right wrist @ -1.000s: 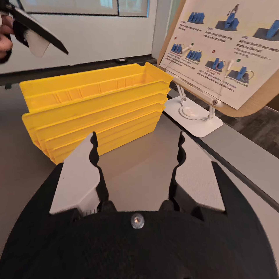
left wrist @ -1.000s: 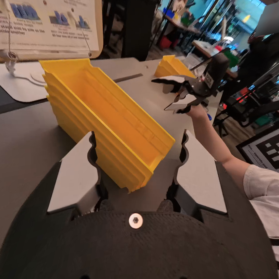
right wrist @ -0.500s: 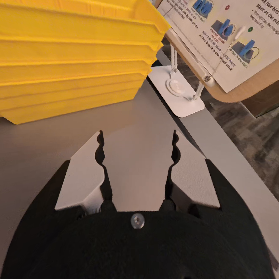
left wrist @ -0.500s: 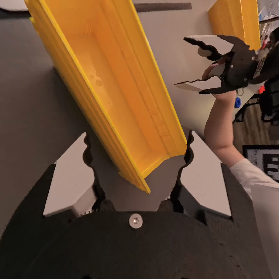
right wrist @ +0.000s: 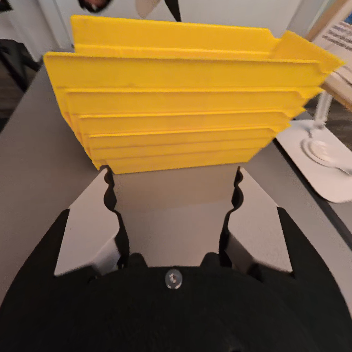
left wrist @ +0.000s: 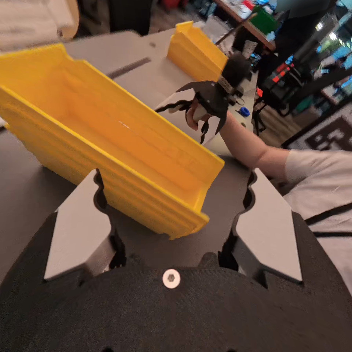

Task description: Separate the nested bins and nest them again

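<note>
A nested stack of yellow bins (left wrist: 114, 133) stands on the grey table (left wrist: 22, 181). My left gripper (left wrist: 175, 170) is open wide at the stack's near end. That end lies between the fingers, and neither pad presses on it. My right gripper (right wrist: 172, 168) is open and empty, facing the long side of the stack (right wrist: 171, 99), with its fingertips just short of the bottom bin. The right gripper also shows in the left wrist view (left wrist: 179, 126), open, beyond the stack's far wall. The left gripper's fingers (right wrist: 146, 9) show above the stack in the right wrist view.
Another yellow bin (left wrist: 194, 55) sits at the far side of the table. A person's arm (left wrist: 257, 152) reaches across at the right. An instruction board (right wrist: 333, 34) on a white stand base (right wrist: 323, 162) stands right of the stack, near the table edge.
My left gripper opened wider and tilted back up from looking down into the stack. My right gripper narrowed, then opened wider, and swung to face the stack's side closely.
</note>
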Tool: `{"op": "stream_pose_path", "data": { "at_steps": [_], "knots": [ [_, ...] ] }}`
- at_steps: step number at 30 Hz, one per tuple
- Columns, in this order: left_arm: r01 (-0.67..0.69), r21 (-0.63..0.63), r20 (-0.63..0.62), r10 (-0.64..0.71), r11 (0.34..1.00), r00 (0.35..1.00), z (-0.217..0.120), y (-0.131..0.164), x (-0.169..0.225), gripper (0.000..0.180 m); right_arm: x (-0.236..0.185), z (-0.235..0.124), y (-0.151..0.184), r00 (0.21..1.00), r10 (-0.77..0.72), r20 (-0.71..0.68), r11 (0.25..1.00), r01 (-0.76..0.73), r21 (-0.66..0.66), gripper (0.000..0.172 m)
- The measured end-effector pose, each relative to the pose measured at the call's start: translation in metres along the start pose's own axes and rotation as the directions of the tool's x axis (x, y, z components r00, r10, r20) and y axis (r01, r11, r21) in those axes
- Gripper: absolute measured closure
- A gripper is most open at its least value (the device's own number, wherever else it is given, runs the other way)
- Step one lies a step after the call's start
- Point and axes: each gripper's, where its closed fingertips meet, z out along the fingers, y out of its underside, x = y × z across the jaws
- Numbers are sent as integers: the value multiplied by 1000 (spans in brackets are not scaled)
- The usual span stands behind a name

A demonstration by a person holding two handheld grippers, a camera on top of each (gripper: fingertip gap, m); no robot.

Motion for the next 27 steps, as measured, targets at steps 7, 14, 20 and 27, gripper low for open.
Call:
{"op": "stream_pose_path", "data": {
  "at_steps": [7,14,20,27],
  "knots": [
    [-85,241,-150,123,967,981,-6,64,-1,23,-19,36,-8,976,160,147,959,-189,210,21],
    [-319,283,128,294,905,947,2,84,-6,23,-53,36,-28,993,117,27,933,-119,339,20],
    [-385,243,237,330,890,914,14,101,-1,39,-79,45,-41,977,206,-48,890,-167,424,22],
    [-480,153,316,418,864,852,39,117,-20,61,-78,77,-23,965,210,-154,936,-153,316,33]
  ]
}}
